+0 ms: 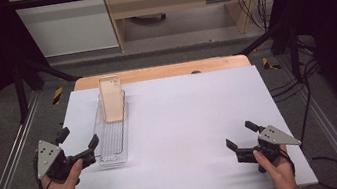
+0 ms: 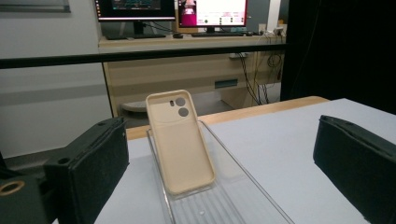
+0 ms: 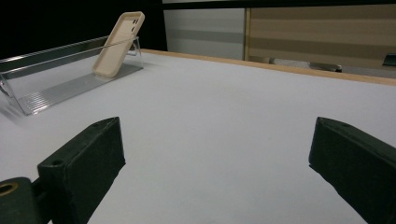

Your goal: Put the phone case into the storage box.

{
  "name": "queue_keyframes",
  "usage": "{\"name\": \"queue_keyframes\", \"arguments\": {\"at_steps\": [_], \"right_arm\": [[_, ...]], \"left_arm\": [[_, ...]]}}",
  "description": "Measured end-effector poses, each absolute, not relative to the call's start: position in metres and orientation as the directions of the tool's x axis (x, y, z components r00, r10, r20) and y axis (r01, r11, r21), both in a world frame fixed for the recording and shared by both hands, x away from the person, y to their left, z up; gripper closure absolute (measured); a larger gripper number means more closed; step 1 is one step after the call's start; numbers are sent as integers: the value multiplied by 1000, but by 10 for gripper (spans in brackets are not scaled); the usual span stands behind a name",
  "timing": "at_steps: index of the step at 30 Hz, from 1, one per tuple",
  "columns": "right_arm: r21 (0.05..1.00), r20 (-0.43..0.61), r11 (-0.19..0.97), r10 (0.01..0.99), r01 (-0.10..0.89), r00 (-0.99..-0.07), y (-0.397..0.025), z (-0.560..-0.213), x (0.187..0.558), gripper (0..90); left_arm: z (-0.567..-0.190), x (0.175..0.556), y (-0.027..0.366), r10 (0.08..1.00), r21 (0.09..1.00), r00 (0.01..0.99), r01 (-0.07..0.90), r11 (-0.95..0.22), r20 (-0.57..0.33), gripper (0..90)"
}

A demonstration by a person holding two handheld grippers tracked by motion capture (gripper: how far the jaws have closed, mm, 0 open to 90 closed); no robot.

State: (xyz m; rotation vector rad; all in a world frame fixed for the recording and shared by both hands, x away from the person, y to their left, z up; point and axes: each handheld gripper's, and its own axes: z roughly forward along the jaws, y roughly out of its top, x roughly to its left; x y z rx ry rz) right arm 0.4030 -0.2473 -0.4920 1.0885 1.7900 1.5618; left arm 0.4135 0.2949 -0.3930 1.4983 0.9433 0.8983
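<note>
Two grippers, left (image 1: 81,143) and right (image 1: 241,135), hovered with jaws spread wide and empty, the left just short of a clear tray (image 1: 111,133) whose far end propped a beige case (image 1: 111,99) leaning upright, likely for easy grasping.

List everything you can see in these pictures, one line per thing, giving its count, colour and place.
phone case: one, beige, leaning tilted at the far end of the tray
tray: one, clear plastic, long, left part of the table
table cover: one, pale grey, over the table
table edge: one, wooden, along the far side
monitors: two, lit, on a desk behind the table, left gripper view
left hand-held gripper: one, black, jaws open, beside the tray's near end
right hand-held gripper: one, black, jaws open, near right of the table
hands: two, holding the grippers
</note>
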Motion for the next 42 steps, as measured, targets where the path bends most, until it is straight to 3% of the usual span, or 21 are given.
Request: {"name": "queue_keyframes", "arguments": {"at_steps": [14, 42], "right_arm": [[973, 115, 15, 833, 230, -541, -247, -493, 403, 34], [976, 94, 30, 840, 218, -535, -247, -493, 404, 34]], "left_arm": [[-414, 410, 315, 926, 993, 377, 113, -28, -17, 34], [-445, 407, 307, 896, 995, 445, 91, -46, 1, 41]]}}
